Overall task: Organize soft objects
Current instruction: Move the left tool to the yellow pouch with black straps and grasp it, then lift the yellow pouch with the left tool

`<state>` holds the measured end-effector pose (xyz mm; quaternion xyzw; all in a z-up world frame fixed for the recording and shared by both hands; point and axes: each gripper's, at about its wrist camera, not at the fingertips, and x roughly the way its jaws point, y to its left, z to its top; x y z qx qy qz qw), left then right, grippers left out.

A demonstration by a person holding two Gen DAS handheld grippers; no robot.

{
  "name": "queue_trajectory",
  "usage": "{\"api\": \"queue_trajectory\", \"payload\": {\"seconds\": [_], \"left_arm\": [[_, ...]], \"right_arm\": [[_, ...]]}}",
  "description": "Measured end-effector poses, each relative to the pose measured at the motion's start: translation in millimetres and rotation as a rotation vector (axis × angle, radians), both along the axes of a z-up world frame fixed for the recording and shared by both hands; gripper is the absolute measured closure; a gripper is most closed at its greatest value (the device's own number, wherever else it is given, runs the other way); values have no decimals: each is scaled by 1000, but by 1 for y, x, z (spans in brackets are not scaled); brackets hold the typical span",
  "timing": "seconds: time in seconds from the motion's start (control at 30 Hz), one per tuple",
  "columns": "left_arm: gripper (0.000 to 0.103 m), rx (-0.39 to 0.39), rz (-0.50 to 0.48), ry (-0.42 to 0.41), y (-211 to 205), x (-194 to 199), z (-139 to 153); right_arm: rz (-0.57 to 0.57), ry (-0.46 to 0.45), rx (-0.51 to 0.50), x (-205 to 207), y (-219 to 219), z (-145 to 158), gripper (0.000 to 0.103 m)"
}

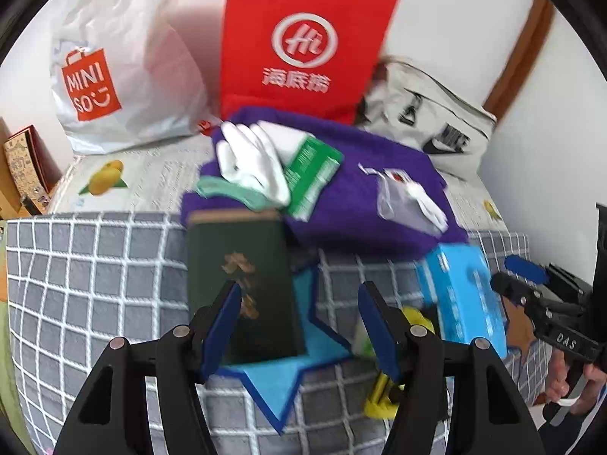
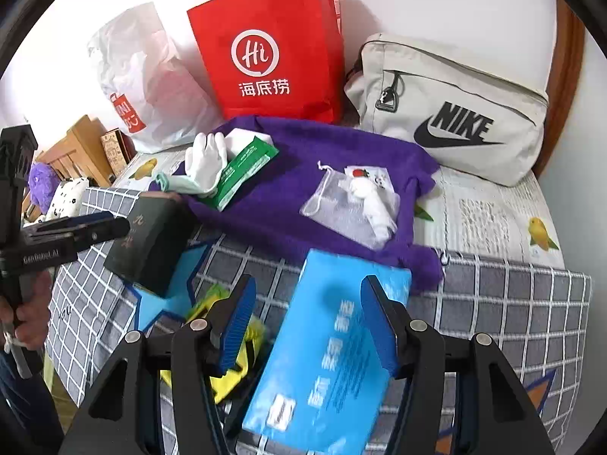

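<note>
Grey checked cloth (image 1: 95,265) covers the near part of the bed in the left wrist view, and on it lies a blue star-shaped felt piece (image 1: 280,375) with a dark green book (image 1: 242,284) on top. The left tongs (image 1: 299,326) are spread wide, the left pad in front of the book's lower edge, pinching nothing that shows. To the right a light blue tissue pack (image 1: 463,292) lies on the cloth, with the right tongs (image 1: 512,276) beside it at the frame's edge; from this side I cannot tell how they stand. Further back a purple towel (image 1: 341,204) carries a white glove (image 1: 254,163), a green packet (image 1: 311,174) and a mesh pouch (image 1: 409,201). Against the wall at the far edge of the bed stand a white shopping bag (image 1: 125,68), a red paper bag (image 1: 303,45) and a pale sports bag (image 1: 428,121). In the right wrist view the right tongs (image 2: 307,326) are spread, with the light blue tissue pack (image 2: 334,345) lying between the pads, not visibly squeezed. A yellow object (image 2: 227,371) lies just left of the pack, partly behind the left pad. The left tongs (image 2: 95,227) reach in from the left, close to the dark green book (image 2: 148,242), which sits tilted over the blue star-shaped felt piece (image 2: 178,292). The purple towel (image 2: 311,182) spreads beyond, the mesh pouch (image 2: 353,204) on its middle.
</note>
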<state>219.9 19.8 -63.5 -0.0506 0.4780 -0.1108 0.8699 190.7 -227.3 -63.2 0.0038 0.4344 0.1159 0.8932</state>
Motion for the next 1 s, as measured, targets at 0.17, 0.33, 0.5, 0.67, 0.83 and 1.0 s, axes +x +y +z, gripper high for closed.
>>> {"api": "queue_trajectory", "payload": {"seconds": [0.17, 0.33, 0.5, 0.67, 0.83, 1.0], "left_arm": [[40, 22, -64, 16, -25, -25, -11], [36, 42, -141, 38, -54, -48, -29], [36, 111, -201, 39, -85, -60, -45], [31, 218, -249, 34, -113, -64, -57], [31, 292, -287, 33, -130, -68, -62], [28, 298, -270, 4, -134, -66, -71]], "right_arm": [[-48, -21, -10, -20, -12, -9, 46], [-87, -17, 14, -37, -28, -22, 46], [-126, -17, 24, -53, -43, -33, 46], [-147, -21, 39, -59, -58, -42, 46], [-155, -11, 24, -54, -67, -49, 46], [-183, -5, 71, -49, -76, -54, 46]]}}
